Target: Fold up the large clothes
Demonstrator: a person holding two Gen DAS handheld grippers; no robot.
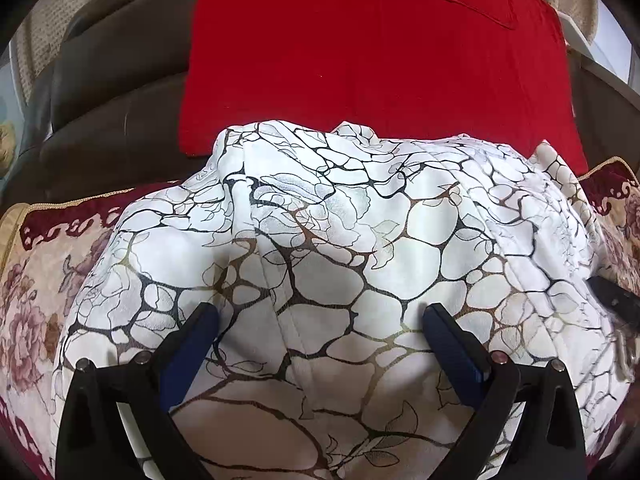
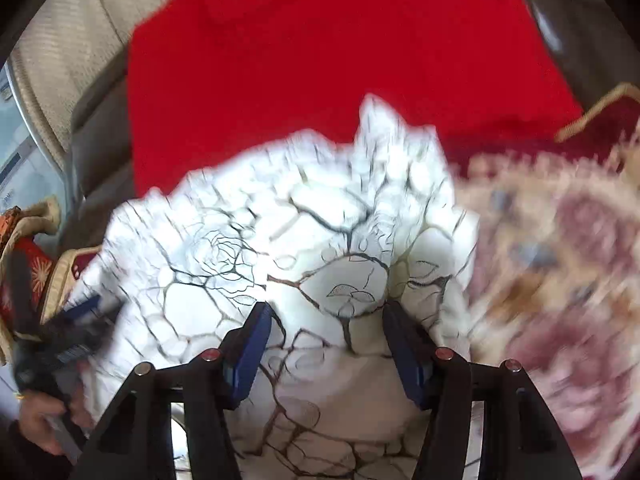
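Observation:
A white garment [image 1: 340, 220] with a dark vein-and-rose print lies bunched in a mound on a floral sofa cover. My left gripper [image 1: 320, 309] hovers close over its near part, jaws wide open, blue pads clear of the cloth. At that view's right edge a dark blur is the right gripper [image 1: 616, 300]. In the blurred right wrist view the same garment [image 2: 240, 240] fills the middle. My right gripper [image 2: 327, 305] stands partly open low over it, with a hump of fabric showing between the fingers. The left gripper [image 2: 80, 320] and a person's hand [image 2: 36, 420] appear at the far left.
A red cloth [image 1: 380, 60] lies spread flat behind the garment, against the dark sofa back [image 1: 112, 80]. The floral cover [image 1: 36, 280] with its maroon border extends on both sides. In the right wrist view a beige cushion [image 2: 72, 40] sits at the upper left.

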